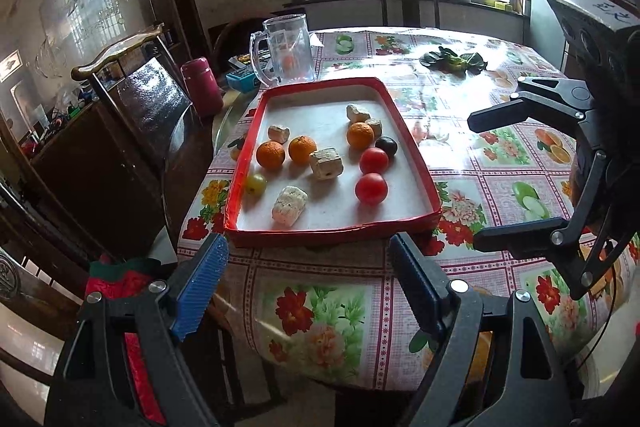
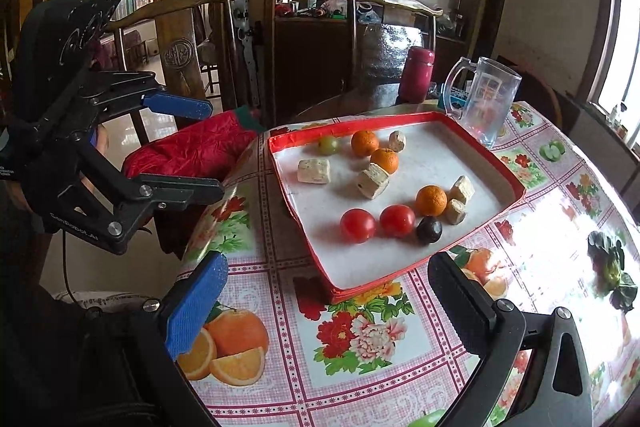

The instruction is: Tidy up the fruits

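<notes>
Left gripper [image 1: 308,263] and right gripper [image 2: 328,287] are hovering, jaws apart and empty; oranges [image 1: 271,155] and tomatoes [image 1: 371,189] are lying in the red tray [image 1: 418,163] at twelve o'clock. Round fruit risks rolling if nudged.

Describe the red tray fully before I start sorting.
The tray is a shallow rectangular box lid, seemingly cardboard, with red walls and a whitish floor. Its rim looks creased. It lies flat on the flowered tablecloth near the table edge, a clear mug just beyond it. Inside lie loose fruits and pale blocks. No gripper touches it.
</notes>
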### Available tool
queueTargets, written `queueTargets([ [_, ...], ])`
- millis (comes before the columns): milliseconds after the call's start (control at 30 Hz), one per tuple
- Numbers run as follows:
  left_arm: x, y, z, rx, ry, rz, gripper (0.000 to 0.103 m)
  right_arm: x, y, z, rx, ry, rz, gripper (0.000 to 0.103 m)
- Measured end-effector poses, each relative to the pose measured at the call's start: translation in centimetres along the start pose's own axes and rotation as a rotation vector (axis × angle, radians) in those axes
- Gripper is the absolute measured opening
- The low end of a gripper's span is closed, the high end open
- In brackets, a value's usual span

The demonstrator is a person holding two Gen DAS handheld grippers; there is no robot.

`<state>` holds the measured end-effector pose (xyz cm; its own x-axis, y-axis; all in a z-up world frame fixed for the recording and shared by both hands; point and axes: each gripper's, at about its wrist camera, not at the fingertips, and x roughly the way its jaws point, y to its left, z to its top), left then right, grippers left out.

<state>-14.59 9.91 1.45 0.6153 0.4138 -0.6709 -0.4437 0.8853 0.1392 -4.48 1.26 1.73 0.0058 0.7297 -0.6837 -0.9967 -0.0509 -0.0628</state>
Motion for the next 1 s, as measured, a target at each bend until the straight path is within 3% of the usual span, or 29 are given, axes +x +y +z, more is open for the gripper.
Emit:
queueTargets([
  [133, -0.02, 0.23, -0.02, -0.021, -0.013, -0.02, 0.083, 0.1, -0.12, -0.16, 0.009, -0.003, -0.002, 0.101],
  [267, -0.11, 0.11, 0.02, -0.012, -0.034, 0.008, 0.083, 0.14, -0.14, -0.17, 0.01, -0.003, -0.003, 0.101],
  [1000, 0.51, 0.15, 0.08, -0.024, -0.001, 0.004, 0.083, 0.63, 0.3, 0.23, -0.005, 0.005, 0.008, 0.101],
])
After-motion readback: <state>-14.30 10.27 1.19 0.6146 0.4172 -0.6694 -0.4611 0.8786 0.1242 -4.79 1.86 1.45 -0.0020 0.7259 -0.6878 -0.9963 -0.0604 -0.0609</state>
